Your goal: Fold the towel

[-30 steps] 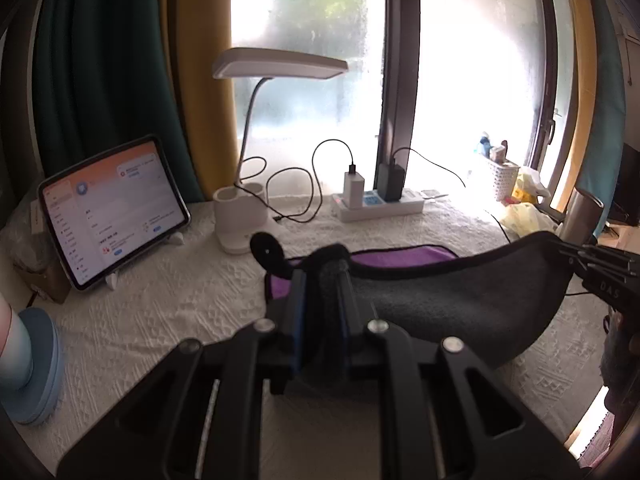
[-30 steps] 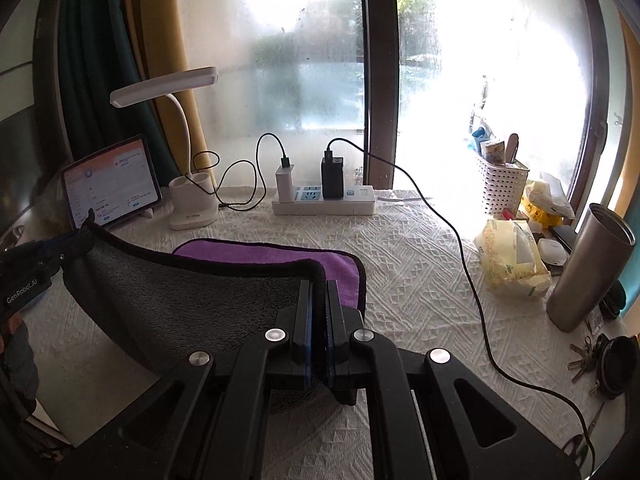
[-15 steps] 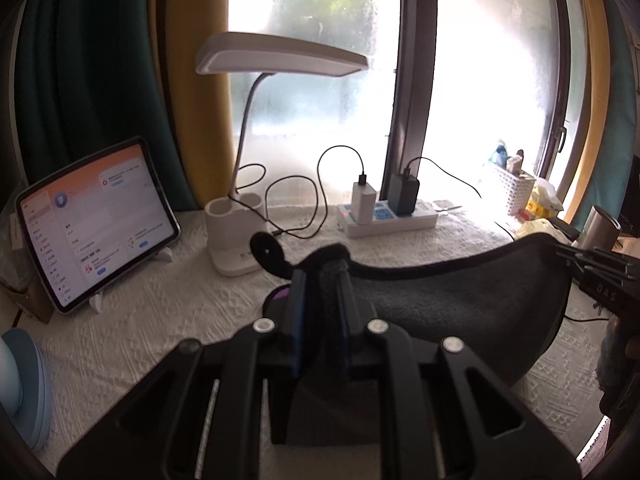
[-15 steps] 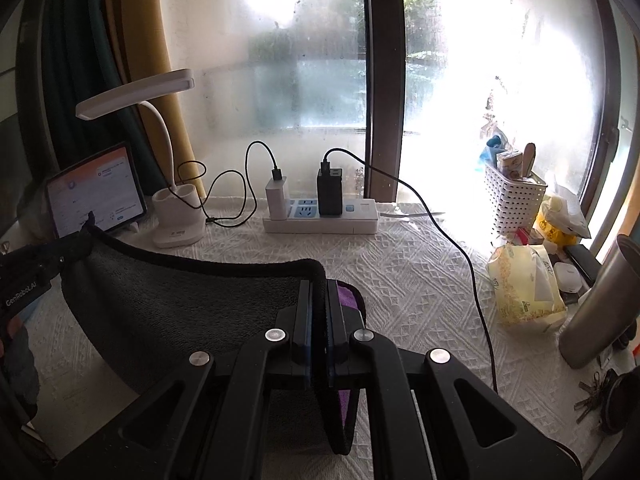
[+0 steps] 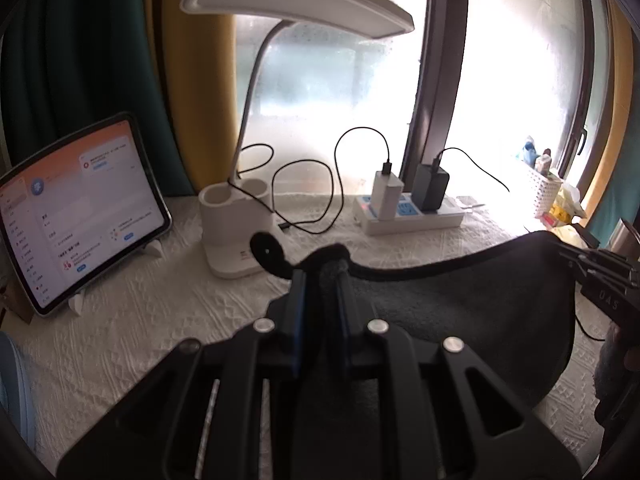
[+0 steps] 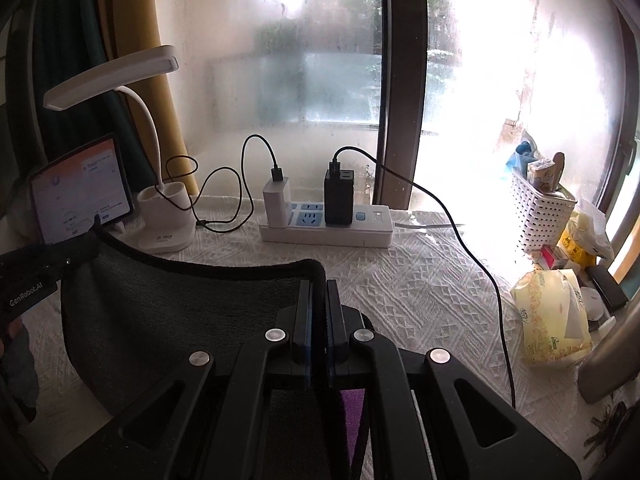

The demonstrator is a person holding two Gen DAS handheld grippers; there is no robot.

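Both tongs, the left tongs and the right tongs, stay clamped on the top corners of the towel, which has travelled toward the window until its purple underside nearly vanishes, so the fold-over above the tabletop looks almost complete.

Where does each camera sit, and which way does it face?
Left wrist: on the left gripper, facing the tablet, desk lamp and window; the right gripper shows at right.
Right wrist: on the right gripper, facing the power strip and white basket; the left gripper shows at left.
Shared: the towel stretched between both grippers.
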